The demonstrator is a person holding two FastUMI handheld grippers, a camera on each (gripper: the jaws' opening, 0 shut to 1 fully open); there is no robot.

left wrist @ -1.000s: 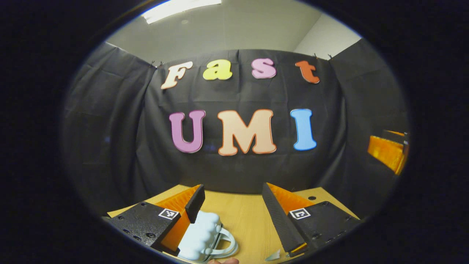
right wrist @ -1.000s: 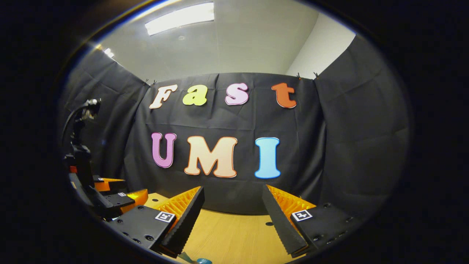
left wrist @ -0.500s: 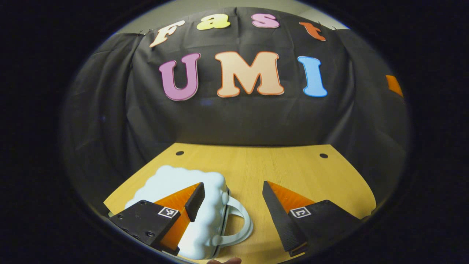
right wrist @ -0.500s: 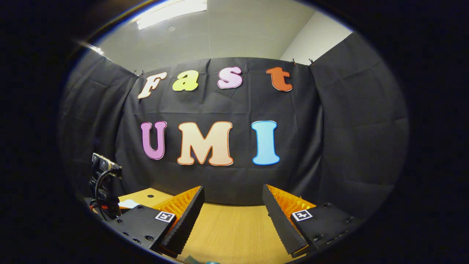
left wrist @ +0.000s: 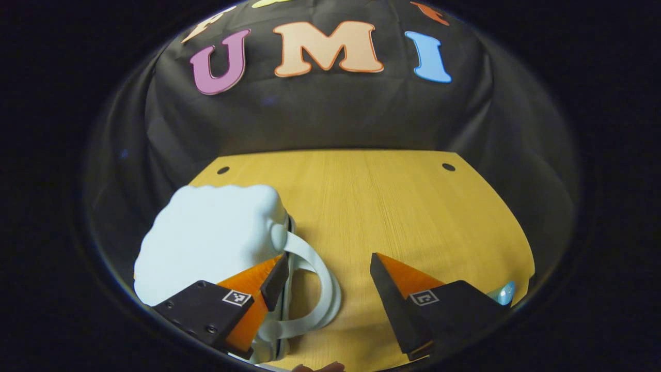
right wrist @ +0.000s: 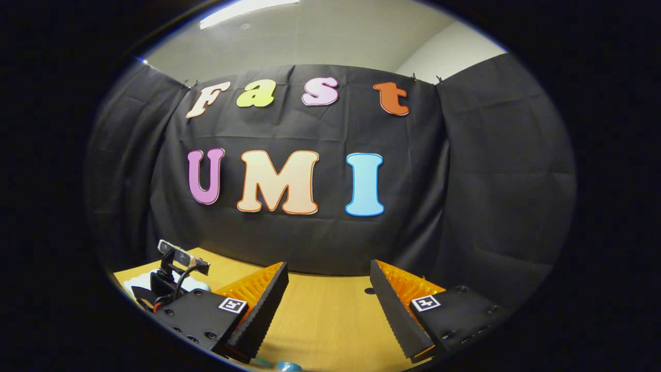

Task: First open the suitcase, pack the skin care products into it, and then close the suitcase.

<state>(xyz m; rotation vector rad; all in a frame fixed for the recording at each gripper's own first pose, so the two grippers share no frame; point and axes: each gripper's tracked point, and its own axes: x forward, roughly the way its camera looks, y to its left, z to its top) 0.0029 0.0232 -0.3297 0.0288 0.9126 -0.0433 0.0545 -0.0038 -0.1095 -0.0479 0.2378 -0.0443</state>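
Note:
A pale blue, cloud-shaped suitcase (left wrist: 206, 237) lies flat on the wooden table (left wrist: 403, 206), its lid down and its loop handle (left wrist: 323, 289) pointing right. My left gripper (left wrist: 328, 276) hovers open just above the handle, and its left finger overlaps the suitcase's near right corner. A small pale blue item (left wrist: 502, 293) peeks out behind the right finger's mount. My right gripper (right wrist: 328, 292) is open over the bare table (right wrist: 320, 320), holding nothing. In the right gripper view, the left gripper (right wrist: 170, 274) is low at the far left, above a sliver of the suitcase (right wrist: 135, 281).
Black cloth walls close the table on three sides. Two small holes (left wrist: 448, 167) mark the table's far corners. A blue-teal object (right wrist: 286, 367) shows at the bottom edge, between the right gripper's fingers. A fingertip (left wrist: 315, 368) shows at the bottom of the left gripper view.
The left gripper has tipped down and come closer to the suitcase, which now looks larger. In the right gripper view the left gripper has dropped low. Both grippers stayed open.

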